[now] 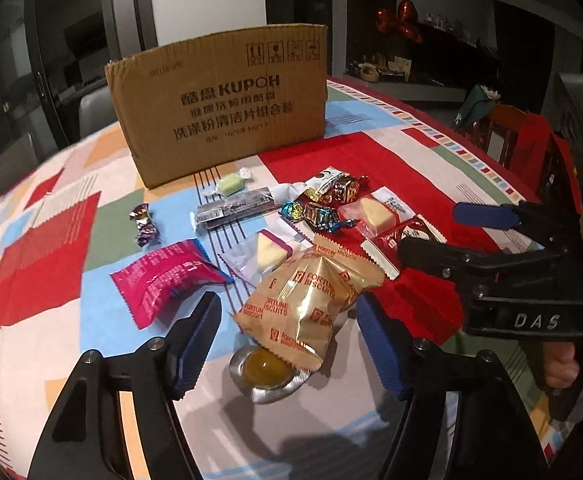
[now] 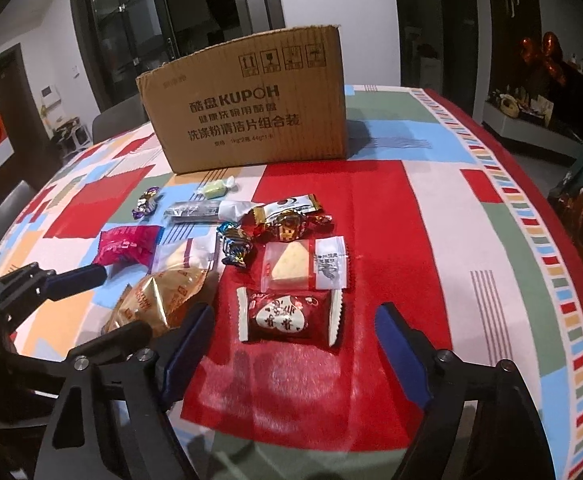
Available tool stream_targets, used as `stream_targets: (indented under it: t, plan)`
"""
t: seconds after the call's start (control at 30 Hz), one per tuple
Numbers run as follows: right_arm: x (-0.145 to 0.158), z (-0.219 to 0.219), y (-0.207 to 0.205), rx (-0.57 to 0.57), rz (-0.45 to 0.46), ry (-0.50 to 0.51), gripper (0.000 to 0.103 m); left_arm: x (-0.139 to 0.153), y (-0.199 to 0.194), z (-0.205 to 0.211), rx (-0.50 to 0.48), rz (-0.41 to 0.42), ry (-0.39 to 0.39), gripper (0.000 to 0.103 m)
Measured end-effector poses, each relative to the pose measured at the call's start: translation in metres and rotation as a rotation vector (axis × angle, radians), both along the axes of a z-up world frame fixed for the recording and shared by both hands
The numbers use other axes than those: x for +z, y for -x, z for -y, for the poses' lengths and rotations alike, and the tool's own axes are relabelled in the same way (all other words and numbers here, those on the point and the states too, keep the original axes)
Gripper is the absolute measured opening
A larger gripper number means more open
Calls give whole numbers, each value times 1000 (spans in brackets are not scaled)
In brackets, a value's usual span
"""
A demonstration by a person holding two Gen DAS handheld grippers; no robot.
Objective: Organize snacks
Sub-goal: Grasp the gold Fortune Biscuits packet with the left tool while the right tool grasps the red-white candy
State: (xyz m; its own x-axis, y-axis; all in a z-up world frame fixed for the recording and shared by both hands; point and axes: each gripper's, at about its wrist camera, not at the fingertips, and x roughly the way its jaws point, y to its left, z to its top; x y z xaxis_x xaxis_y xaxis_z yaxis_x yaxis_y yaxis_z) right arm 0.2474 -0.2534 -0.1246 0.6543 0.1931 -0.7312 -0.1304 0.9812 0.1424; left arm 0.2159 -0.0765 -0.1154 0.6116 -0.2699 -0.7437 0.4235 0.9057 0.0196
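Snacks lie scattered on a patchwork tablecloth in front of a cardboard box (image 1: 219,100) (image 2: 251,112). My left gripper (image 1: 287,308) (image 2: 121,300) is open, with a gold Fortune Biscuit pack (image 1: 307,304) (image 2: 155,300) lying between its blue-padded fingers; no pad presses on it. A round jelly cup (image 1: 267,368) pokes out from under that pack. My right gripper (image 2: 295,316) (image 1: 435,230) is open around a red pack with a white heart (image 2: 291,316) (image 1: 407,236), and its pads stand clear of it on both sides.
Nearby lie a pink pack (image 1: 167,280) (image 2: 127,246), two cheese-wedge packs (image 1: 271,252) (image 2: 291,264), a dark bar (image 1: 235,210), a green candy (image 1: 231,184), a purple candy (image 1: 145,226) and foil candies (image 2: 287,226). A wooden chair (image 1: 511,136) stands beyond the table's right edge.
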Motion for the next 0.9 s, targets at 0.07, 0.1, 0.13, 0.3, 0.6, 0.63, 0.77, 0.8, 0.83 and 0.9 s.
stream_targets:
  t: [0.07,0.1,0.13,0.3,0.6,0.63,0.77,0.8,0.83,0.9]
  plan:
    - [-2,0,-3,3,-4,-9,81,-2,-5,1,-2,-12,14,69]
    - [-3,0,-4,6,-5,-13,81,-3,-7,1,-4,-19,21,69]
    - [-5,-1,-5,9,-8,-13,81,-5,-9,2,-4,-25,25,68]
    - [-12,-1,-12,19,-25,-25,76,-12,-16,3,-11,-65,46,65]
    - [-14,-2,-14,21,-44,-35,55,-15,-21,2,-6,-100,88,45]
    - [-14,-2,-15,21,-44,-33,54,-14,-20,2,-6,-97,89,44]
    - [-13,-3,-12,26,-38,-24,48,-10,-15,1,4,-86,88,39]
    - [-12,-3,-10,29,-29,-21,46,-8,-14,0,9,-85,91,38]
    - [-10,-4,-9,32,-22,-13,45,-7,-13,-1,12,-85,96,38]
    - [-10,-7,-8,33,-23,5,45,-3,-10,-4,22,-84,110,38]
